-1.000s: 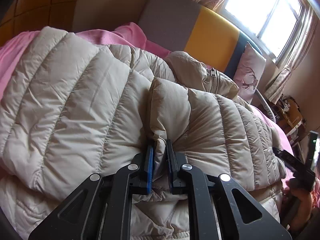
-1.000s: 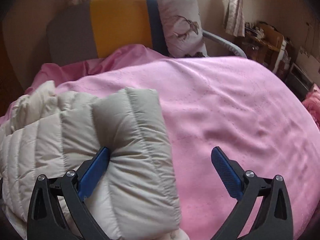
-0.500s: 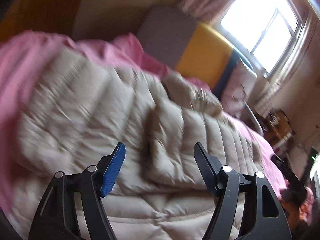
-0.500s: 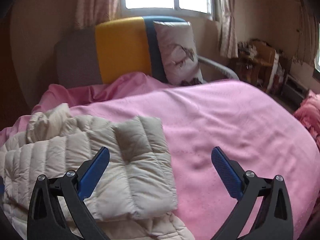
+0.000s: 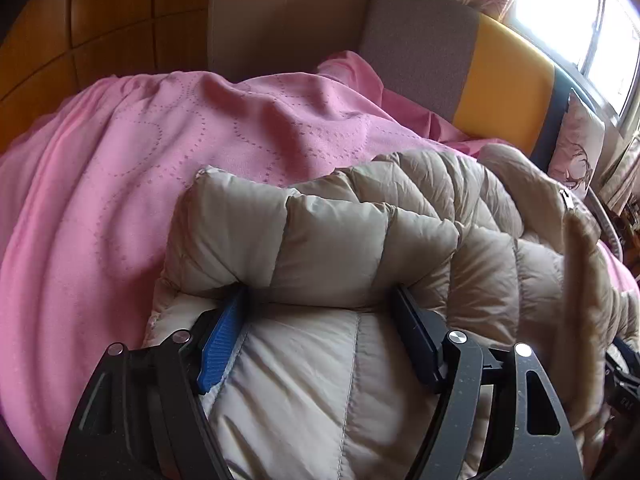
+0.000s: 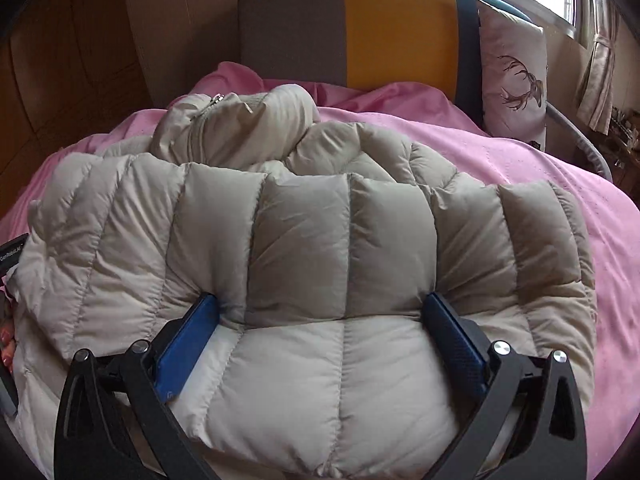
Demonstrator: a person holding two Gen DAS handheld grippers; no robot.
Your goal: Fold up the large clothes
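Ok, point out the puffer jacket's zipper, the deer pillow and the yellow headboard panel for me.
zipper (image 6: 200, 120), right wrist view, on the teeth below the metal pull.
deer pillow (image 6: 516, 76), right wrist view, on the printed antlers.
yellow headboard panel (image 6: 400, 28), right wrist view, mid panel.

Both wrist views close, sharing jacket (image 5: 400, 240)

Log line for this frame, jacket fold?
left gripper: jaws opening, straddling puffer jacket | right gripper: jaws wide, astride jacket | pink bedspread

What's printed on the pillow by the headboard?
A dark antlered deer on the pale pillow, clearest in the right wrist view.
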